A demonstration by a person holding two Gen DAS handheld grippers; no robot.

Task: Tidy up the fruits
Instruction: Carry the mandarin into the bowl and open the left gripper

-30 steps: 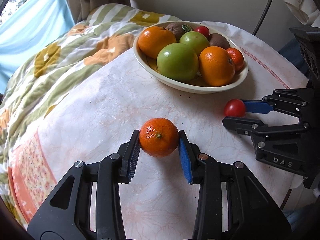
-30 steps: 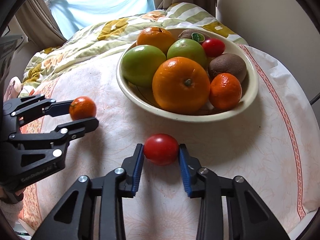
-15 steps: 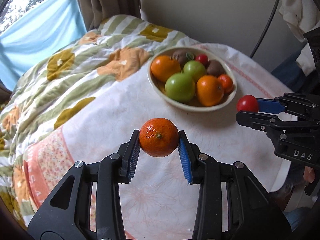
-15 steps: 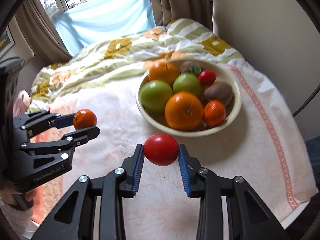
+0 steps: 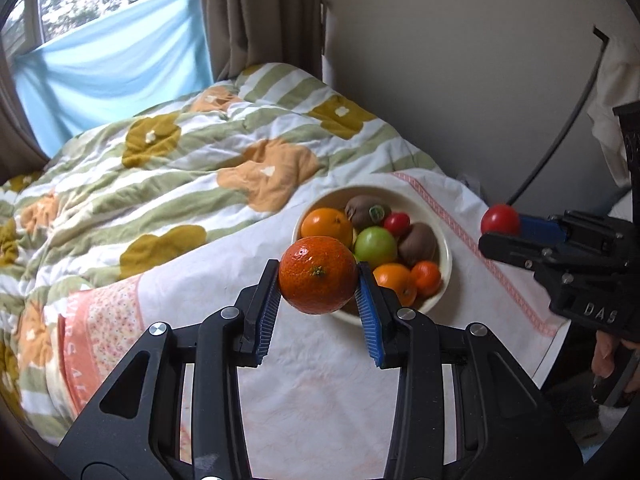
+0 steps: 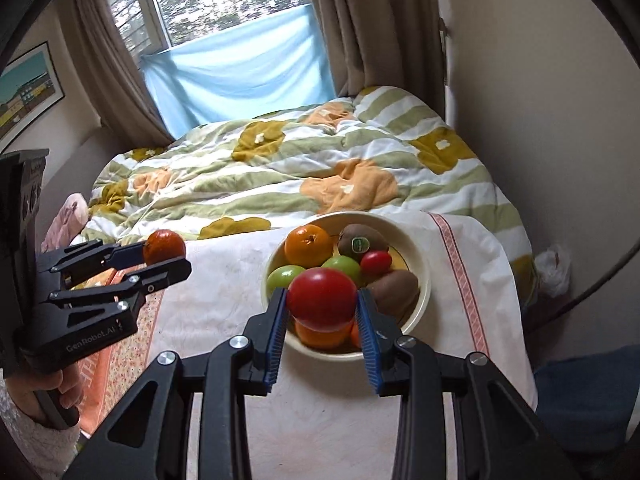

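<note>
My left gripper [image 5: 318, 276] is shut on a small orange mandarin [image 5: 318, 276] and holds it high above the table. It also shows at the left of the right wrist view [image 6: 166, 254]. My right gripper [image 6: 322, 300] is shut on a red tomato [image 6: 322, 298], also raised; in the left wrist view it shows at the right [image 5: 500, 226]. Below both stands a cream fruit bowl [image 6: 420, 272] [image 5: 442, 240] with oranges, green apples, kiwis, a small tomato and a mandarin.
The bowl stands on a table with a white cloth [image 5: 320, 392] with an orange-pink border. Behind it lies a bed with a flowered green-striped quilt [image 6: 300, 172]. A wall runs on the right, with a window and curtains at the back.
Both grippers have risen well above the table and pulled back with their fruits. The bowl now looks smaller and lies behind the held fruits.
</note>
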